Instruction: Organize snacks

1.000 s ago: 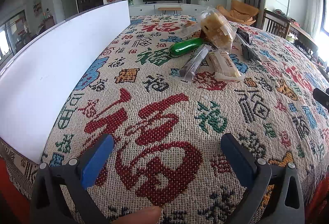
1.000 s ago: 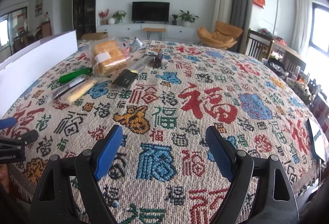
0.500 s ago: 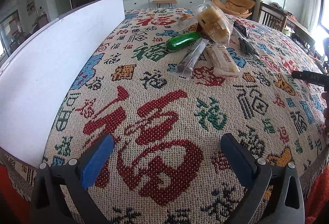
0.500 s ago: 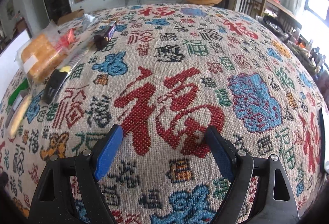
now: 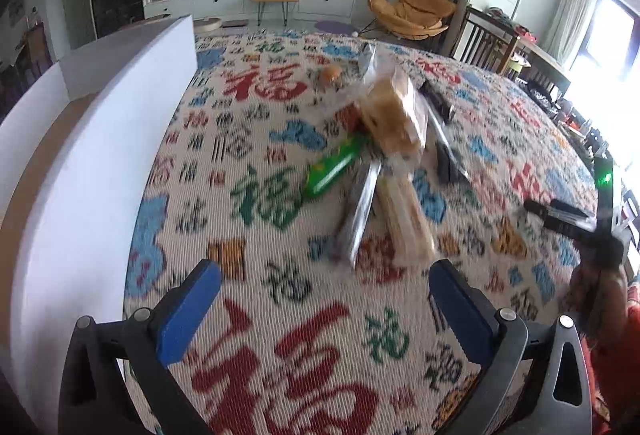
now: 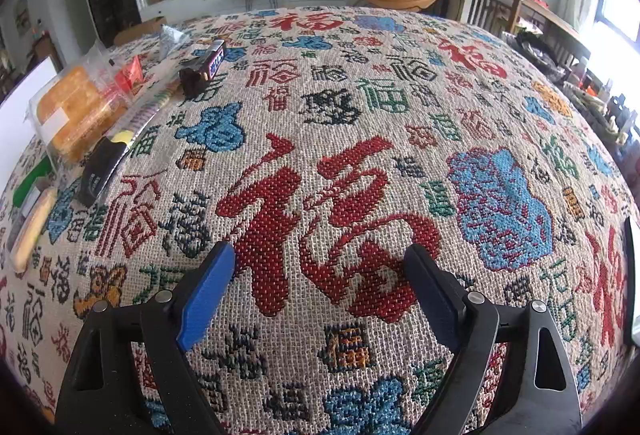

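Ahead of the left gripper [image 5: 324,299], whose blue-padded fingers stand wide apart with nothing between them, the snacks lie in a loose cluster on the patterned tablecloth [image 5: 248,139]. Nearest the fingertips, slightly toward the right finger, a pale wrapped bar [image 5: 404,219] lies beside a clear-wrapped dark stick [image 5: 360,211]. Beyond these, a green packet [image 5: 332,169] angles off toward the left finger's side, and a clear bag of golden bread [image 5: 394,115] sits on top of the pile; its contents look like sliced cake or bread, though motion blur hides detail. A black packet [image 5: 444,159] lies on the right side of the bag. Off to the left of the left finger runs a white box wall [image 5: 80,163]; its inside cannot be seen.

The right gripper [image 6: 320,287] also has its fingers spread wide, empty, over bare cloth. The same snacks lie well away past its left finger: the bread bag [image 6: 76,111], a black packet [image 6: 100,171], and further off a dark chocolate bar [image 6: 204,69].
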A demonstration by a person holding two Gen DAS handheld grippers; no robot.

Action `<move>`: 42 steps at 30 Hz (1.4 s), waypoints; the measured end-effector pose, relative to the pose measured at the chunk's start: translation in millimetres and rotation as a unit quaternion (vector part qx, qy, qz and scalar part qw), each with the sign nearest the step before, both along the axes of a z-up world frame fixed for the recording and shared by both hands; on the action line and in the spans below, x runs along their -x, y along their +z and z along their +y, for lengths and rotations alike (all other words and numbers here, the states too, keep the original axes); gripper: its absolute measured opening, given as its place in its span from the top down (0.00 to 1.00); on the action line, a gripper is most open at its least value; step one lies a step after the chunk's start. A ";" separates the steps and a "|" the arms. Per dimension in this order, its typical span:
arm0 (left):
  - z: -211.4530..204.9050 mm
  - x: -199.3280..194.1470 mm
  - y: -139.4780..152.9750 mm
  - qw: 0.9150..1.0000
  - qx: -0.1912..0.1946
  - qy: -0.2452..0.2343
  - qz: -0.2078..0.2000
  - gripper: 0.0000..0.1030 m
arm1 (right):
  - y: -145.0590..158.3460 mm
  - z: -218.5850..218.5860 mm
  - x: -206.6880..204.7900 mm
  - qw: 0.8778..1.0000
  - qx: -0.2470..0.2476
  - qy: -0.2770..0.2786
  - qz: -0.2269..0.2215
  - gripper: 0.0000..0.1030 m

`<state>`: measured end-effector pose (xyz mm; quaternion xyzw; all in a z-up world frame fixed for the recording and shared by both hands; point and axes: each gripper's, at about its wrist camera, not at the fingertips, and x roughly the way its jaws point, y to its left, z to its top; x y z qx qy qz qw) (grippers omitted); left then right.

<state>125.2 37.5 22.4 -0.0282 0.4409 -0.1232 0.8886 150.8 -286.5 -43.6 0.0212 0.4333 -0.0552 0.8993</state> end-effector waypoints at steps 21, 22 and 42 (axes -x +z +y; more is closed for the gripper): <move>-23.1 -129.7 -45.7 0.989 0.078 -0.030 0.122 0.71 | -0.5 -0.3 -0.7 1.000 0.000 0.000 0.001 0.14; -16.5 -127.9 -47.7 0.988 0.083 -0.017 0.126 0.78 | -0.4 -0.2 -0.5 1.000 0.000 0.000 0.001 0.14; 36.6 -27.6 -51.1 0.991 0.086 -0.004 0.105 0.62 | -0.3 -0.4 -0.4 1.000 0.000 0.000 0.001 0.14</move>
